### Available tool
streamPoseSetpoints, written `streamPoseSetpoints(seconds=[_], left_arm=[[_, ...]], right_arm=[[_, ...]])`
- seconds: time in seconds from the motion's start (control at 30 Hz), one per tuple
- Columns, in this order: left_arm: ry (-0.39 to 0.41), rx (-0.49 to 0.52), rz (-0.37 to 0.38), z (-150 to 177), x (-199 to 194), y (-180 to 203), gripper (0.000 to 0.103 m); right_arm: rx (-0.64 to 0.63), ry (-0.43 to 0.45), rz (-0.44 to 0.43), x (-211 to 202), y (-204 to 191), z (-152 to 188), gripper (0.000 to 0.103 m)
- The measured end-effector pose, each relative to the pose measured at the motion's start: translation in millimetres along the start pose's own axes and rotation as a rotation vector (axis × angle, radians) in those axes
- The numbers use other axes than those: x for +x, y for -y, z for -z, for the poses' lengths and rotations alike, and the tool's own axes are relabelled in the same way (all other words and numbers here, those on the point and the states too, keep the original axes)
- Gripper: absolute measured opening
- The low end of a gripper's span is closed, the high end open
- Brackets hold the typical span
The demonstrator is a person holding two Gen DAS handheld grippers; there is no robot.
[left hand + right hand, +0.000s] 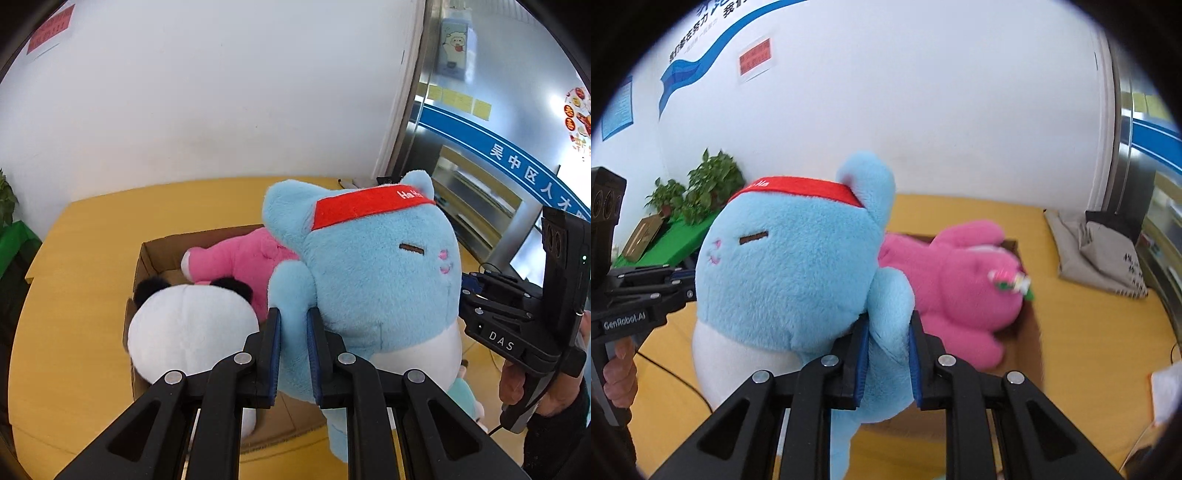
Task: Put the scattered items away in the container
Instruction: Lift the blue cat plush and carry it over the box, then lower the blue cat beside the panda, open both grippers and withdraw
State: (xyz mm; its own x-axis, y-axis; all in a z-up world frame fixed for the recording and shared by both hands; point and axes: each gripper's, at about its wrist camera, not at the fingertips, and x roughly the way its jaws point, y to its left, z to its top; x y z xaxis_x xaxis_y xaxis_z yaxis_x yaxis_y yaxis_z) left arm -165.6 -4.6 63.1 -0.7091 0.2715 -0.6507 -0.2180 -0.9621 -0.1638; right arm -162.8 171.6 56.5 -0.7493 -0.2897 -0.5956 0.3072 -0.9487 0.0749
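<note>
A large blue plush cat (373,273) with a red headband is held up between both grippers, over the near edge of a cardboard box (162,247). My left gripper (294,317) is shut on its one arm. My right gripper (886,325) is shut on the other arm of the blue cat (783,266). A pink plush rabbit (236,262) lies in the box, also in the right wrist view (960,291). A white panda plush (188,328) with black ears lies in the box's near left corner. The box (1030,332) shows in the right wrist view behind the rabbit.
The box stands on a yellow table (74,295). A grey cloth bag (1097,254) lies at the table's far right. Green plants (698,188) and a green surface stand to the left. A white wall is behind the table, and a glass door (480,147) is to the right.
</note>
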Motion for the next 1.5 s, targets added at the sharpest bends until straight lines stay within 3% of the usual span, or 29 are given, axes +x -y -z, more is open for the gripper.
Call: streamPoseSetpoints(seconds=[0.13, 0.33, 0.43, 0.57, 0.7, 0.73, 0.77, 0.8, 0.9, 0.97, 1.1, 1.5], left_arm=[[-0.063, -0.054, 0.0, -9, 56, -15, 0.013], [-0.226, -0.064, -0.084, 34, 138, -28, 0.013], [-0.21, -0.009, -0.133, 43, 144, -22, 0.013], [-0.222, 0.039, -0.187, 44, 142, -13, 0.018], [-0.216, -0.018, -0.164, 43, 119, -15, 0.027], [-0.204, -0.04, -0.151, 42, 106, -15, 0.033], [-0.178, -0.058, -0.15, 43, 89, -15, 0.056], [-0.138, -0.07, -0.169, 44, 69, -13, 0.078], [-0.006, -0.049, -0.213, 53, 13, -2, 0.096], [0.042, -0.044, -0.206, 63, -19, 5, 0.102], [0.08, -0.047, -0.197, 78, -60, 14, 0.103], [0.064, -0.084, -0.183, 100, -99, 23, 0.103]], right_arm=[[0.008, -0.031, 0.045, 54, 21, -9, 0.018], [0.049, -0.234, 0.043, 139, 40, 38, 0.018], [0.039, -0.32, 0.041, 162, 33, 56, 0.019], [0.02, -0.343, 0.089, 164, 27, 55, 0.024], [0.023, -0.307, 0.172, 144, 32, 58, 0.04], [0.026, -0.277, 0.207, 134, 33, 57, 0.06], [0.028, -0.237, 0.25, 118, 34, 57, 0.082], [0.028, -0.19, 0.283, 99, 34, 58, 0.085], [0.019, -0.101, 0.29, 48, 26, 63, 0.085], [0.008, -0.068, 0.283, 17, 15, 70, 0.085], [0.003, -0.041, 0.252, -23, -2, 82, 0.085], [-0.046, 0.008, 0.266, -71, -30, 88, 0.085]])
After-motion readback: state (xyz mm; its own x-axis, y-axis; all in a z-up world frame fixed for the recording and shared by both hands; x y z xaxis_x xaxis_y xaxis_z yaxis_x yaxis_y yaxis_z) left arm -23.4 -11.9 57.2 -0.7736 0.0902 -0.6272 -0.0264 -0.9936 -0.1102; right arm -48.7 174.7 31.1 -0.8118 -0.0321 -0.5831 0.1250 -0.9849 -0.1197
